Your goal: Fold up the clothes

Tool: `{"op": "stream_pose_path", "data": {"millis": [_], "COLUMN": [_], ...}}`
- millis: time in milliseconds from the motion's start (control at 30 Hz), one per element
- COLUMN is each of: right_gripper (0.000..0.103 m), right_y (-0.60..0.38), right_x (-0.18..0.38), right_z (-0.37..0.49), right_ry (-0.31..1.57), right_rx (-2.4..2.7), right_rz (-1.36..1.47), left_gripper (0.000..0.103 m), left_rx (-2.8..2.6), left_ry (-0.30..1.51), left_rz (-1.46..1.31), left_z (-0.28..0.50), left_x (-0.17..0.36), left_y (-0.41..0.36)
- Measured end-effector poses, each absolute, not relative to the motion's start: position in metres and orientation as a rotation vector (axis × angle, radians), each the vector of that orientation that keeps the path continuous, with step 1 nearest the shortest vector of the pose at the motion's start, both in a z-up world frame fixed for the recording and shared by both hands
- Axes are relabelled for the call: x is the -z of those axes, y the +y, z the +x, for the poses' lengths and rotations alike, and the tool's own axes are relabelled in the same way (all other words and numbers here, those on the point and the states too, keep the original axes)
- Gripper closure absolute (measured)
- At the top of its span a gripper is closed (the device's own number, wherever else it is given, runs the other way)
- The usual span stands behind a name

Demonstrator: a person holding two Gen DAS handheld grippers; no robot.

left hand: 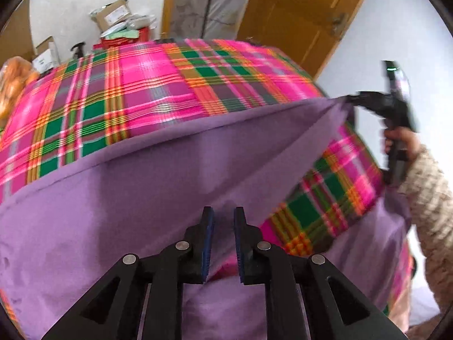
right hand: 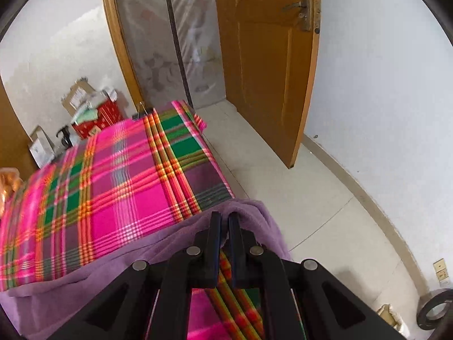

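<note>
Left wrist view: one purple garment [left hand: 119,198] lies spread over a surface covered by a pink, green and orange plaid cloth [left hand: 136,90]. The garment's far edge runs as a long hemmed line from lower left up to a raised corner at upper right, where the right gripper [left hand: 349,99] pinches it; a diagonal crease drops from that corner toward the camera. One hand [left hand: 399,141] with a knitted beige sleeve [left hand: 430,198] holds that gripper's handle. The left gripper [left hand: 223,240] stands over the near part of the garment with its two blue-padded fingers [left hand: 208,243] a narrow gap apart; purple fabric fills the gap, but whether the pads clamp it cannot be told.

Right wrist view: the right gripper [right hand: 224,228] has its jaws drawn nearly together on a bunched fold of the purple garment [right hand: 249,212] at the right edge of the plaid cloth [right hand: 119,181]. Beyond that edge lies open tiled floor [right hand: 311,212], bounded by a white wall [right hand: 382,85] and one wooden door [right hand: 263,56] standing ajar. The far part of the plaid surface is bare. Behind it, against the wall, sit several cardboard boxes [right hand: 76,96], one red box [right hand: 104,116] and one dark pump bottle [right hand: 65,137].
</note>
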State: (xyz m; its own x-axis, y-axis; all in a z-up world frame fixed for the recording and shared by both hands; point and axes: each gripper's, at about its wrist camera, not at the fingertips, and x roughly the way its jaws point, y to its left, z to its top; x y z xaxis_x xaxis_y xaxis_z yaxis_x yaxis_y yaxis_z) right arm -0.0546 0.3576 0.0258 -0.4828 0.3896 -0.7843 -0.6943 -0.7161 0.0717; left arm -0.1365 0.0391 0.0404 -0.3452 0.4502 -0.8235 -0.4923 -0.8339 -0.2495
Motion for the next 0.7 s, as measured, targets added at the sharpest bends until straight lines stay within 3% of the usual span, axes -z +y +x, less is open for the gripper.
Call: {"op": "stream_pose_path", "data": {"millis": [133, 367, 567, 700], "right_gripper": [0.098, 0.098, 0.098, 0.098], "right_y": [0.363, 0.361, 0.36, 0.358], "right_x": [-0.014, -0.01, -0.003, -0.004], "right_z": [-0.072, -0.104, -0.106, -0.105], "right_ry": [0.476, 0.383, 0.36, 0.338], "right_rx": [-2.183, -2.171, -2.175, -2.179], "right_rz": [-1.075, -1.112, -1.122, -1.121], "left_gripper": [0.088, 0.088, 0.079, 0.078], "left_rx": [-2.169, -2.181, -2.135, -2.143], "left_ry": [0.188, 0.236, 0.321, 0.328], "left_rz": [-1.288, -1.292, -1.29, -1.321], "left_z": [-0.124, -0.127, -0.121, -0.126], "left_x": [-0.04, -0.033, -0.029, -0.022], "left_y": [0.055, 0.066, 0.08, 0.086]}}
